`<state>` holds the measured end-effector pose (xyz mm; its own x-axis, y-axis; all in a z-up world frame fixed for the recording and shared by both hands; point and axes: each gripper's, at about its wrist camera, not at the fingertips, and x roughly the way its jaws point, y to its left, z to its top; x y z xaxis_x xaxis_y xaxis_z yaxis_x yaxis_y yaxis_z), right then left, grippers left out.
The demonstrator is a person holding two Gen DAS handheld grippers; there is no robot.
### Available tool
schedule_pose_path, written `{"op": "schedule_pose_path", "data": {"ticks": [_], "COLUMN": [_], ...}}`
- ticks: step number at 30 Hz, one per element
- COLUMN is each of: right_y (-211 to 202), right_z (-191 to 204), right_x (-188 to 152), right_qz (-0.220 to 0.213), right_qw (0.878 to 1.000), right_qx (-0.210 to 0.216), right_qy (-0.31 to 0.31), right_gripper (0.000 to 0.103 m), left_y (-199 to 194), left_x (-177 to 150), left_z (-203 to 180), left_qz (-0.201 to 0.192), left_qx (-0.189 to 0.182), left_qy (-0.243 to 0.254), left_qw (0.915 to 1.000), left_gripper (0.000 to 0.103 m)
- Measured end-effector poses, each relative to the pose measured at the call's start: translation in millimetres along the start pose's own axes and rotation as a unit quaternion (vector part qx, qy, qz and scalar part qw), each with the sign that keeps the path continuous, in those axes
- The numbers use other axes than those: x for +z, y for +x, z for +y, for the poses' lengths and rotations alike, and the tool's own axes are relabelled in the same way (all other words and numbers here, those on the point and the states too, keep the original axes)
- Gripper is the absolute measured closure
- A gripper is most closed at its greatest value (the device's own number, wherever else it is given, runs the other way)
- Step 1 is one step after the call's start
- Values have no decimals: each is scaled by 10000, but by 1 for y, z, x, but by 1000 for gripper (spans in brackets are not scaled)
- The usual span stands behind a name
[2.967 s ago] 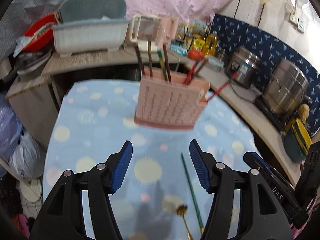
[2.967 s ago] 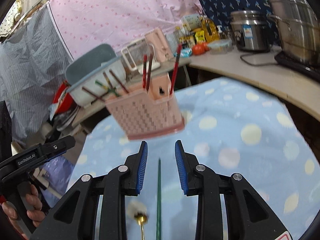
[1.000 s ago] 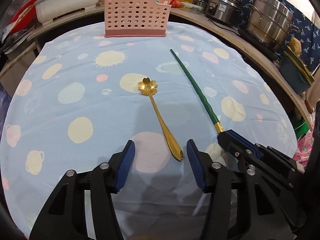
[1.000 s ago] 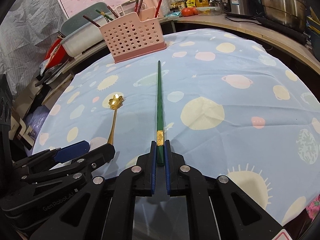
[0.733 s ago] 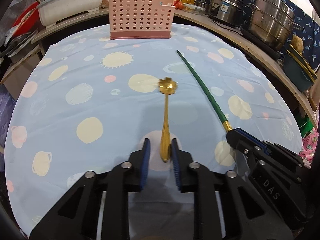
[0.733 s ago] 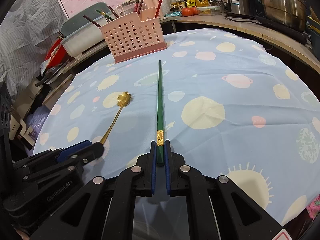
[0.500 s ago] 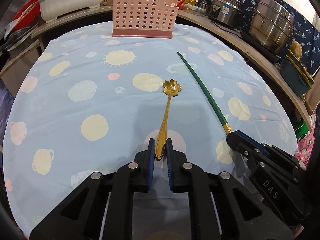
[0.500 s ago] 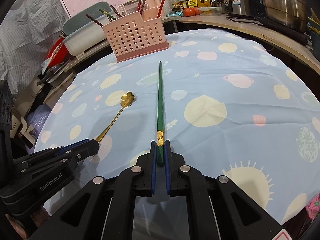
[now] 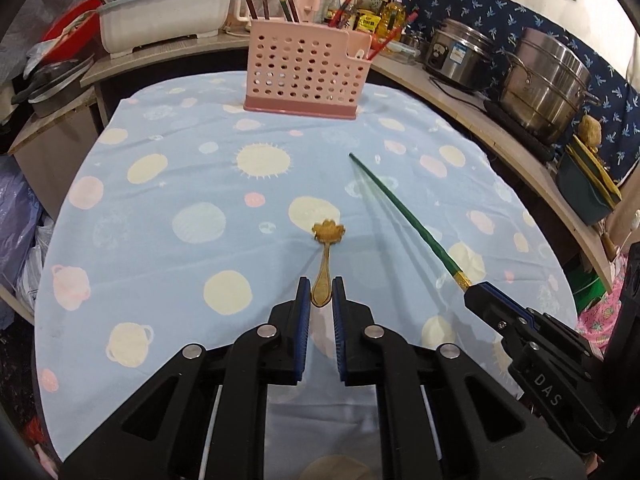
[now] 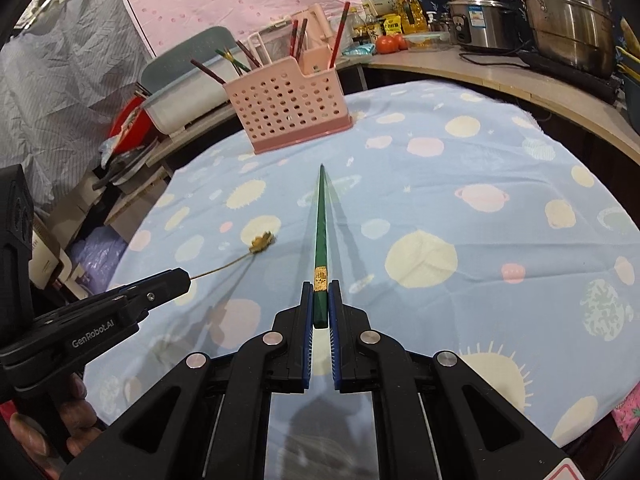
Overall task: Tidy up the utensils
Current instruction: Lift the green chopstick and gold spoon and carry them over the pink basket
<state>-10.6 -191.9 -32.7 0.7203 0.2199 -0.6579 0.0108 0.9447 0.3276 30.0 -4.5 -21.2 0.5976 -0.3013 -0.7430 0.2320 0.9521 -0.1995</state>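
My left gripper (image 9: 321,286) is shut on the handle of a gold spoon (image 9: 326,254) with a flower-shaped bowl, held above the table; it also shows in the right wrist view (image 10: 262,242). My right gripper (image 10: 321,294) is shut on the thick end of a green chopstick (image 10: 320,232), lifted and pointing toward the holder; it also shows in the left wrist view (image 9: 404,216). A pink perforated utensil holder (image 9: 304,76) with several chopsticks in it stands at the far side of the table, also in the right wrist view (image 10: 286,114).
The round table has a blue spotted cloth (image 9: 160,184). A curved counter (image 9: 480,112) at the right carries steel pots (image 9: 548,80), a rice cooker and bottles. A white tub (image 9: 164,20) and red bowl sit on a shelf at the back left.
My left gripper closed on the gold spoon's handle and raised it off the cloth. My right gripper, shut on the green chopstick, lifted it too. Both moved nearer the holder.
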Motion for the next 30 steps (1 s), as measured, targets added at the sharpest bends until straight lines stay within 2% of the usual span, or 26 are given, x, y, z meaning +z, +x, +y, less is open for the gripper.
{"op": "schedule_pose_path", "data": {"ticks": [16,18,19,30], "right_y": [-46,-50,-52,-62], "right_z": [12,12,12,10], "right_x": [52,60,64,108], "right_qz": [-758,-852,-890,-1304], "right_qw": [9966,9956,9952,9898], "right_qx": [315,363,380,533], "right_qy": [89,109,112,189], "right_gripper": [96,96,96,96], "left_y": [-34,-37,-38,-51], "left_x": [46,52,56,94], "left_z": [7,7,7,7], "left_qz": [-554,-605,-622,-972], "left_qx": [23,11,-6,52], "left_qy": [-47,-54,-51,8], "left_qw": [9984,9982,9981,9952], "left_gripper": [94,96,102,102]}}
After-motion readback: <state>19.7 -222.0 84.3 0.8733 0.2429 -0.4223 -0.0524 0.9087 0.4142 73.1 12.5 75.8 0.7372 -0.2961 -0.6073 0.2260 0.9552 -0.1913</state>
